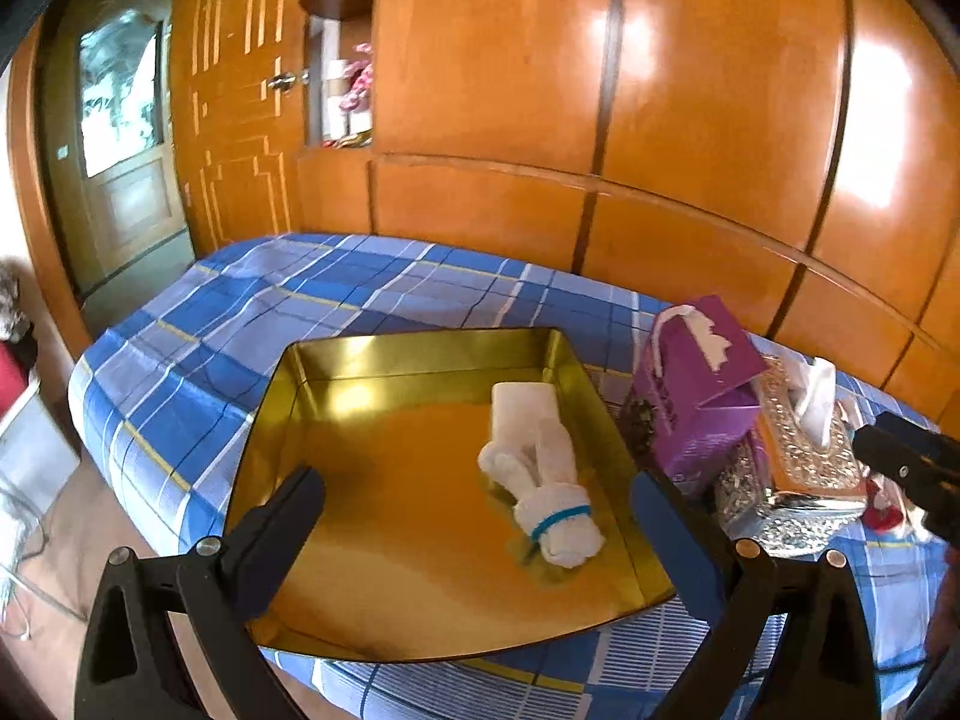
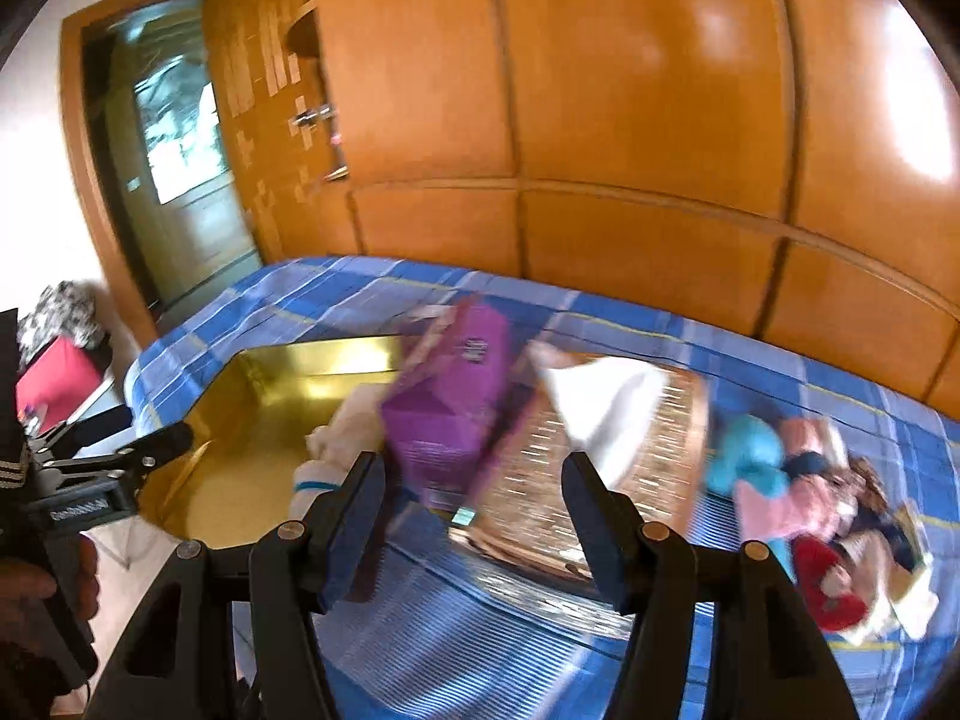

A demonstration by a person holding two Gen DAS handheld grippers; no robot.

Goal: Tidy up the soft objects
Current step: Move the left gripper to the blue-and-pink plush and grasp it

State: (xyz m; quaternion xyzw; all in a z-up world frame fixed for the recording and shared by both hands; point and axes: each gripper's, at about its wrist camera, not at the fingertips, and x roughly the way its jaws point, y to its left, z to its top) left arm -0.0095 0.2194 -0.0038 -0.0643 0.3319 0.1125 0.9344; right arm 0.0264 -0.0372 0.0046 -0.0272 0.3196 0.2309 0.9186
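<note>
One white rolled sock bundle [image 1: 543,480] already lies in the gold tin tray [image 1: 420,354], toward its right side. We see this from the left wrist. Our left gripper [image 1: 477,510] hangs over the near edge of the tray, with its jaws wide apart and nothing between them. Past the tray's right edge, on the blue checked bed cover [image 1: 240,312], stand a purple box [image 1: 696,390] and a shiny tissue box [image 1: 804,450].

From the right wrist the view is blurry. Our right gripper [image 2: 474,504] is about half open and holds nothing. It hangs over the bed cover, in front of the purple box and tissue box. Near the bed's right edge lies a pile of soft things [image 2: 804,510], blue, pink and red.

We think one soft thing is put away and we are going for another. Next, the right gripper needs to reach the pile, close on one soft piece, and carry it to the tray.
</note>
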